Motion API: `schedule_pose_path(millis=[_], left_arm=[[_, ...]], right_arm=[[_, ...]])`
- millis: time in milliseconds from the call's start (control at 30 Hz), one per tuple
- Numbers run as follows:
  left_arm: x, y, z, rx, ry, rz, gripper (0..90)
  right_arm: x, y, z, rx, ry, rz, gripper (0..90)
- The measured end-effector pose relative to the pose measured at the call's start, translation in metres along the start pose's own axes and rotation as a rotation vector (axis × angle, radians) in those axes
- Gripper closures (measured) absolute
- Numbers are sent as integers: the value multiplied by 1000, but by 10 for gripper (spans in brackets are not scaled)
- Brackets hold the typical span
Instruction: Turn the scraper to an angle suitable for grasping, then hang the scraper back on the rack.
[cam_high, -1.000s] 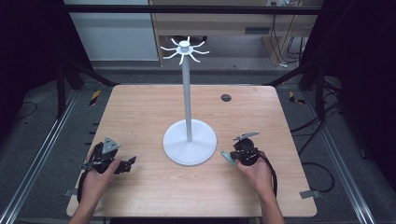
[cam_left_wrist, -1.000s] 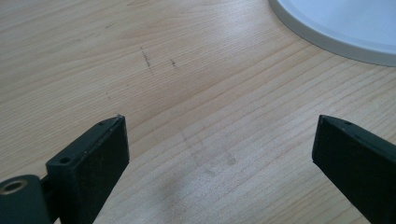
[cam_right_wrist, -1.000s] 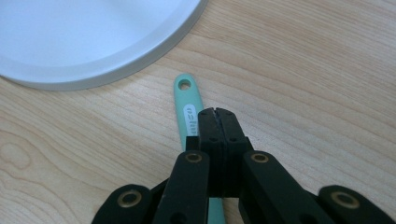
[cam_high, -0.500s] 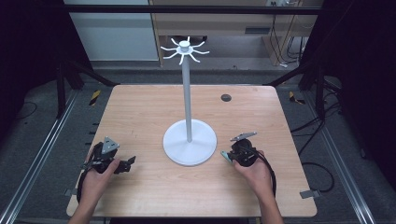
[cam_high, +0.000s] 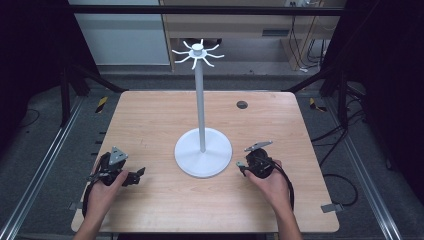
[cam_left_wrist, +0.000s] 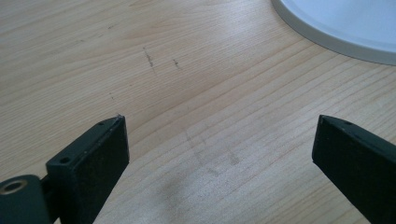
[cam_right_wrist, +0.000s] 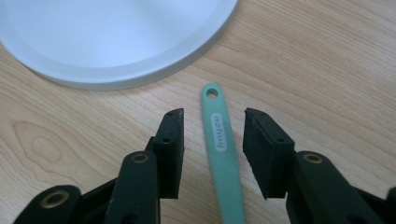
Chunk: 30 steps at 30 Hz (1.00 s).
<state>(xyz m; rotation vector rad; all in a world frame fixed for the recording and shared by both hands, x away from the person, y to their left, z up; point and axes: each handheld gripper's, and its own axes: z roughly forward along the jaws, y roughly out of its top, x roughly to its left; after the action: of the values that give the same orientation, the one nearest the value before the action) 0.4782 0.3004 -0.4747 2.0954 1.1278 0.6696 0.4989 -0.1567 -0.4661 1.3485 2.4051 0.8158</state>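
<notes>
- Standing near the middle of the wooden bench (cam_high: 150, 125): a white stand (cam_high: 202, 150), round base flat on the wood, thin pole upright, a ring of short hooks (cam_high: 198, 52) at the top. All hooks look bare. Judged the landmark for everything else, and the likely place for hanging things by a hole.
- Lying on the bench just beside the stand's base, on the person's right of it: a mint-green handle (cam_right_wrist: 222, 149), slim, flat on the wood, with a hole at the end nearest the base and a pale label I cannot read. Its other end runs out of sight under the tongs, so what kind of tool it is cannot be told.
- Right tongs (cam_right_wrist: 212, 149): held low over that handle, one jaw on each side, parted, neither touching it. Judged lined up this way so that a squeeze would catch the handle across its width, leaving the hole end free.
- Left tongs (cam_high: 127, 176): on the person's left of the stand, well apart from the base, low over bare wood. Jaws spread wide, nothing between them. Judged idle, parked out of the way.
- Small dark round spot (cam_high: 242, 104) on the bench beyond the stand; nature unclear.
</notes>
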Motion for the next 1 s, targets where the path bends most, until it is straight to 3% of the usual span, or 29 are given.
schedule_pose_path(millis=[600,1000], left_arm=[[1,0,0,2,2,-2,36],[-2,0,1,11,7,20,36]], right_arm=[[0,3,5,39,-4,1,591],[-1,14,4,91,-17,-22,621]])
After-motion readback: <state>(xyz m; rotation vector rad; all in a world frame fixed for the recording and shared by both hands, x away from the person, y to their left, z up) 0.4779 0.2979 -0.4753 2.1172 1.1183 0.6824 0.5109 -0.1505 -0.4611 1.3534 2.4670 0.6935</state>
